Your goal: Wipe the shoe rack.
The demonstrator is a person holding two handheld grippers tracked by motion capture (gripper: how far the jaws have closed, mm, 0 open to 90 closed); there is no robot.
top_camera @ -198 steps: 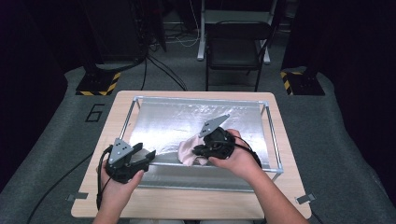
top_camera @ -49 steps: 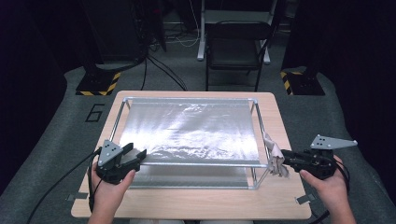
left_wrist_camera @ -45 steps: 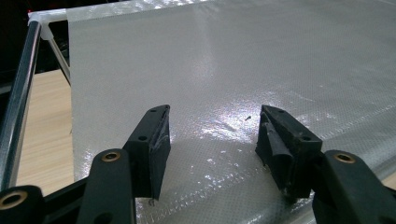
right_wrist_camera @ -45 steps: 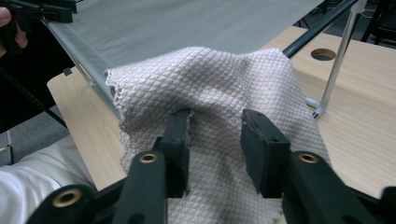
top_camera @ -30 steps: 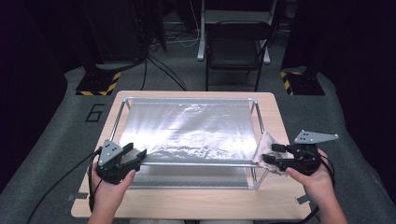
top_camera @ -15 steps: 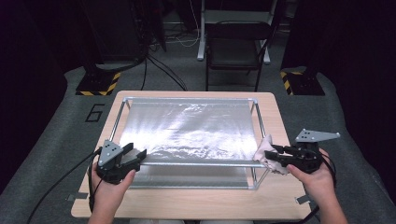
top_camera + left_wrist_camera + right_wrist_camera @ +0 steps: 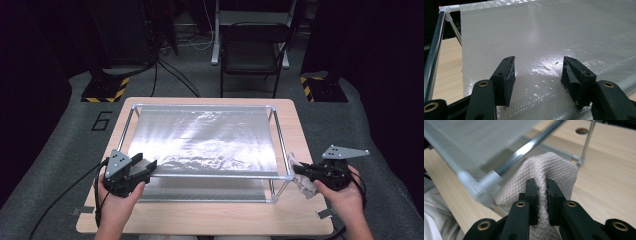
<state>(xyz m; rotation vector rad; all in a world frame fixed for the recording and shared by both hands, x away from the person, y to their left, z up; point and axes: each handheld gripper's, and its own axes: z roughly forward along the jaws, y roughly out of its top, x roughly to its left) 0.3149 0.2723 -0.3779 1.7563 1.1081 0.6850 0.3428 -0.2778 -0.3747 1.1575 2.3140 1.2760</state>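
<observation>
Your left gripper [image 7: 148, 166] sits released over the rack's [image 7: 210, 175] front left corner, jaws apart above the sheet [image 7: 554, 35], touching nothing. The cloth [image 7: 301, 176] lies on the desk [image 7: 295, 212] just right of the rack. Your right gripper [image 7: 541, 185] has just closed, pinching a fold; lifting it is left.

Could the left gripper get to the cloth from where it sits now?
Probably not directly. The cloth lies off the frame's right end, pinched by the right gripper. The left gripper, jaws open, sits at the opposite end, with the frame's rails and foil sheet between.
</observation>
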